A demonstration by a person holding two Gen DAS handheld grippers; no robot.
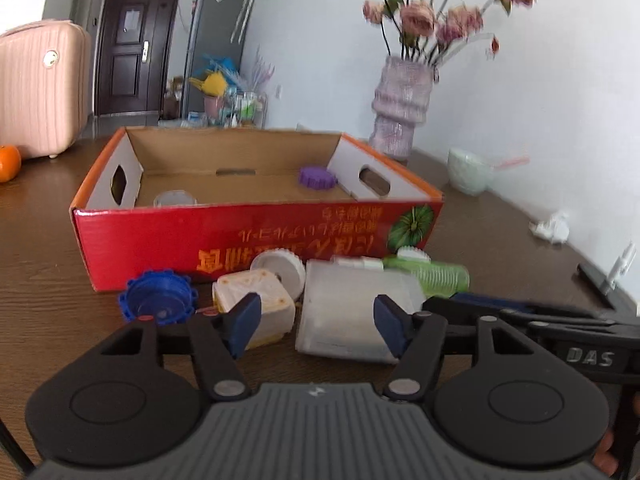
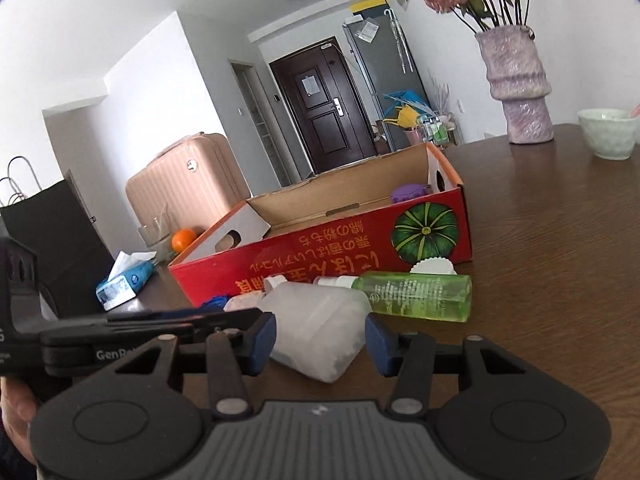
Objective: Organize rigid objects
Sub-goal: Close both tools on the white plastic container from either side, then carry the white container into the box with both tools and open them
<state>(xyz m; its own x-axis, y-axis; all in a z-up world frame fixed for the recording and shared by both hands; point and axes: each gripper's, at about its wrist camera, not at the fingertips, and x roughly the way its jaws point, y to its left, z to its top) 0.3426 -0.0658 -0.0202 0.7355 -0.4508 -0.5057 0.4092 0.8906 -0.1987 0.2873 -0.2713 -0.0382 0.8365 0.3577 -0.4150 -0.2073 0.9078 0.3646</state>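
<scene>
A red cardboard box [image 1: 256, 236] [image 2: 320, 256] stands open on the wooden table, holding a purple lid [image 1: 317, 177] [image 2: 408, 193] and a clear lid [image 1: 175, 199]. In front of it lie a frosted white bottle [image 1: 352, 312] [image 2: 316, 324], a green bottle [image 1: 436, 276] [image 2: 420, 290], a stained white container [image 1: 256, 300], a white cap [image 1: 280, 268] and a blue lid [image 1: 158, 296]. My left gripper [image 1: 316, 322] is open, its fingers either side of the frosted bottle's near end. My right gripper [image 2: 320, 338] is open around the same bottle from the other side.
A purple vase [image 1: 400, 108] [image 2: 520, 80] with flowers and a pale green bowl [image 1: 470, 170] [image 2: 608, 132] stand at the back right. An orange [image 1: 8, 162] [image 2: 184, 239], a pink suitcase [image 1: 40, 84], a tissue pack [image 2: 124, 280] and crumpled paper [image 1: 552, 226] are around.
</scene>
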